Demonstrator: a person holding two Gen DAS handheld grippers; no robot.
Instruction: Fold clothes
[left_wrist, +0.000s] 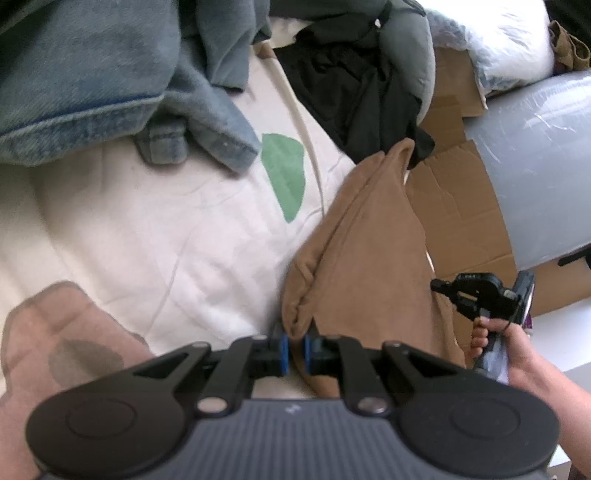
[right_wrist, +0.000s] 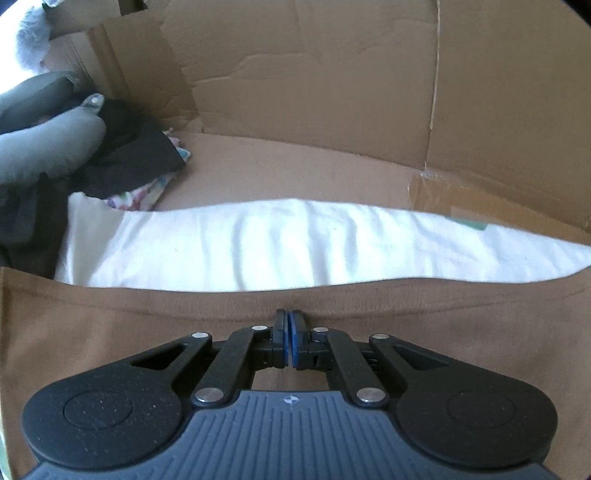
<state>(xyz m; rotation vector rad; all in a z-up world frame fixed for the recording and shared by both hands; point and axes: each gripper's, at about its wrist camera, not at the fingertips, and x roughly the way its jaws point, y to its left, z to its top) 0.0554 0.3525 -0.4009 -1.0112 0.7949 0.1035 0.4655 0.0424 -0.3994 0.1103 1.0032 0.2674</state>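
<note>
Currently left tongs (left_wrist: 294, 349) pinch the brown garment (left_wrist: 354, 236) bunched ahead; right tongs (right_wrist: 289, 339) nearly closed, clamping its hem.

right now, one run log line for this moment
left gripper: shut on brown garment | right gripper: shut on brown garment edge | fold: not yet done

Soft daylight, seemingly from the upper edges, with motion blur, bowed fisheye rims and dark corners
</note>
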